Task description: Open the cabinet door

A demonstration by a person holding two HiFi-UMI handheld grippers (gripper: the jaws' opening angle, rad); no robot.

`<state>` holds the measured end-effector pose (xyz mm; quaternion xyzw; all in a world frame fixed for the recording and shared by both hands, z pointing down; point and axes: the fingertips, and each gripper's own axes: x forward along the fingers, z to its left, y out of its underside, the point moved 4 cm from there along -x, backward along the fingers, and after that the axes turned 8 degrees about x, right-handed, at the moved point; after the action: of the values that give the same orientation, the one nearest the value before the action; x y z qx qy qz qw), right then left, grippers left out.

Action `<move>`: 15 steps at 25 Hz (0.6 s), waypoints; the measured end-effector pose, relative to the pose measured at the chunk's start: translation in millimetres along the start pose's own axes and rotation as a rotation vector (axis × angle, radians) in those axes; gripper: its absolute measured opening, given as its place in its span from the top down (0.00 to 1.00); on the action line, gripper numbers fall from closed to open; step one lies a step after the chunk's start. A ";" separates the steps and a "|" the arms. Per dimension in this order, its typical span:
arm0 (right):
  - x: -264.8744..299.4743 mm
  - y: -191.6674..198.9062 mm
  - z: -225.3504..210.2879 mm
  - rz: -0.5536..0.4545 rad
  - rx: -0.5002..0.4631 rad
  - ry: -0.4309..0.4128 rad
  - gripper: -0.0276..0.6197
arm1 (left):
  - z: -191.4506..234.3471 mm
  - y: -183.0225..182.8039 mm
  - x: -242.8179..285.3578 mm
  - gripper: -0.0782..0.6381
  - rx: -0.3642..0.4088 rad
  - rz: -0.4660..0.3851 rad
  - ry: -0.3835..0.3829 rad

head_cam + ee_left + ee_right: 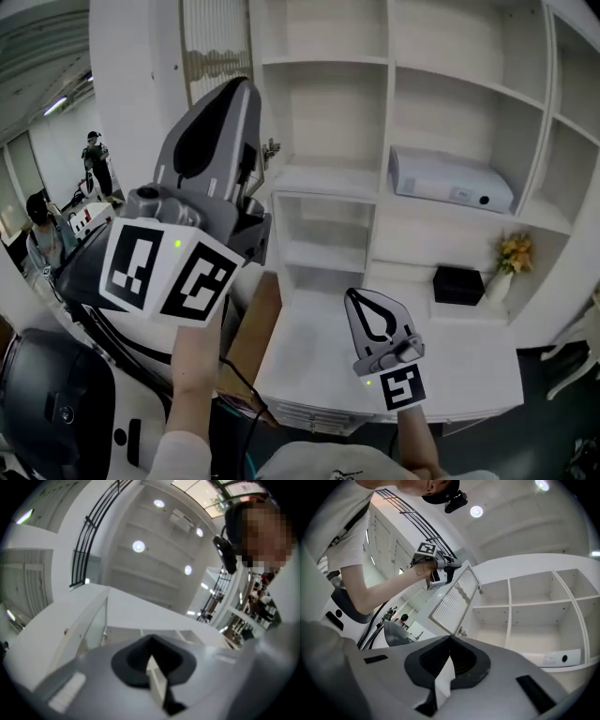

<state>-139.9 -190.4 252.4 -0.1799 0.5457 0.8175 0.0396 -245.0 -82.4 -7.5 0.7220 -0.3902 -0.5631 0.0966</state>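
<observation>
White-framed and fitted with a ribbed glass panel, the cabinet door (451,603) stands swung well out from the white open-shelved cabinet (323,62). It hangs on 2 metal hinges (461,631) at the unit's upper left. We hold the grey left gripper (239,89) raised beside the door's free edge. Its jaws are pressed together with nothing between them, so it grips nothing. In the right gripper view it sits at the door's outer top corner, but we cannot tell whether it touches the frame or is only just beside it. The grey right gripper (364,302) hangs lower, in front of the middle shelves and well apart from the door. Its jaws are likewise closed on nothing.

We judge the opening to be in its last stretch. The compartment behind the door is laid bare, and little seems left beyond settling the door at its full swing. If it needs more travel, the next move calls for a gentle sideways push with the closed tips on the free edge. That push should follow the arc round the hinges and not press straight at the glass. If not, the left gripper should draw clear without dragging the door back. A white box-shaped device (450,183), a small black box (459,284) and yellow flowers (515,253) sit on the right-hand shelves, away from this work.
</observation>
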 end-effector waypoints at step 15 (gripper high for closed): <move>-56.4 21.8 -43.3 0.074 0.056 0.227 0.95 | -139.8 174.8 -69.7 0.88 -0.006 0.312 0.021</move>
<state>-82.2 -231.0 275.8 -0.2501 0.5755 0.7771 -0.0475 -204.6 -195.9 193.7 0.6581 -0.4949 -0.5349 0.1894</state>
